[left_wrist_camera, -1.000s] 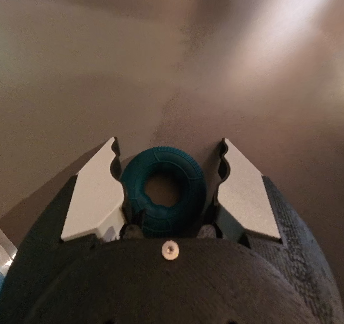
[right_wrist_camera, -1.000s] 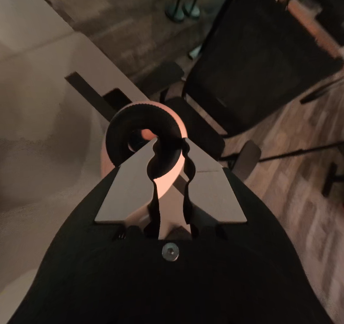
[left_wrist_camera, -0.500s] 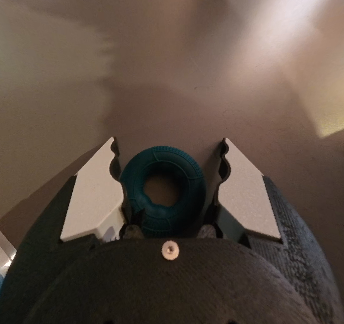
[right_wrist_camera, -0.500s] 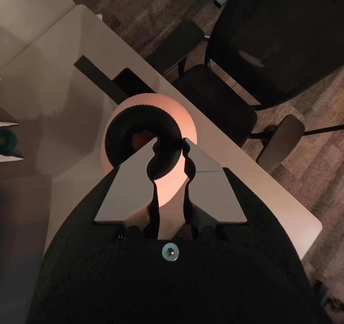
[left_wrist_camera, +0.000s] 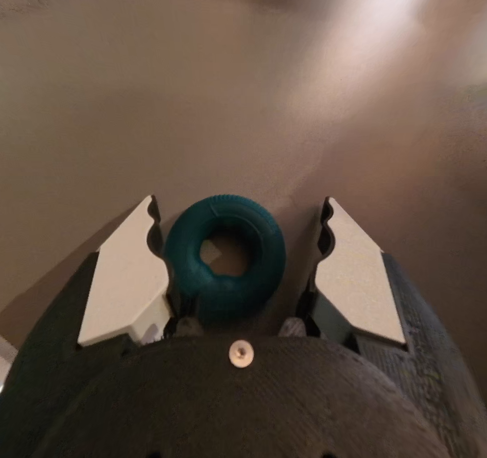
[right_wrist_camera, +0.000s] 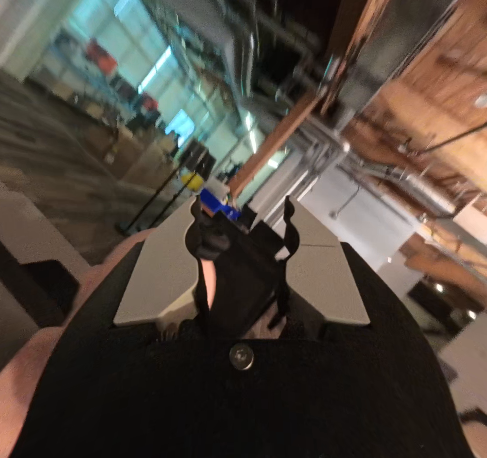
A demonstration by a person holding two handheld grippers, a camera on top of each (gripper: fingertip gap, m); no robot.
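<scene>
In the left wrist view my left gripper (left_wrist_camera: pixel 239 198) is open wide over a beige table (left_wrist_camera: pixel 237 89). A teal ribbed ring (left_wrist_camera: pixel 224 255) sits deep between the fingers. It leans on the left finger (left_wrist_camera: pixel 126 269) and a gap separates it from the right finger. In the right wrist view my right gripper (right_wrist_camera: pixel 241 199) is open and tilted up toward the room. A blurred black ring-like lump (right_wrist_camera: pixel 210 237) lies against its left finger. A pink round dish (right_wrist_camera: pixel 31 361) shows below and left of the gripper.
The right wrist view is motion-blurred. The beige table corner (right_wrist_camera: pixel 26 221) with a black notch (right_wrist_camera: pixel 39 274) lies at the left. A black chair (right_wrist_camera: pixel 245 274) stands beyond the fingers. A stand with thin black poles (right_wrist_camera: pixel 155 203), windows and wooden beams are far behind. The left gripper's tips are roughly 60 centimetres from the right gripper's.
My right gripper has opened from its grip on the black ring and swung up from the table to face the room. In my left gripper the teal ring has shifted toward the left finger.
</scene>
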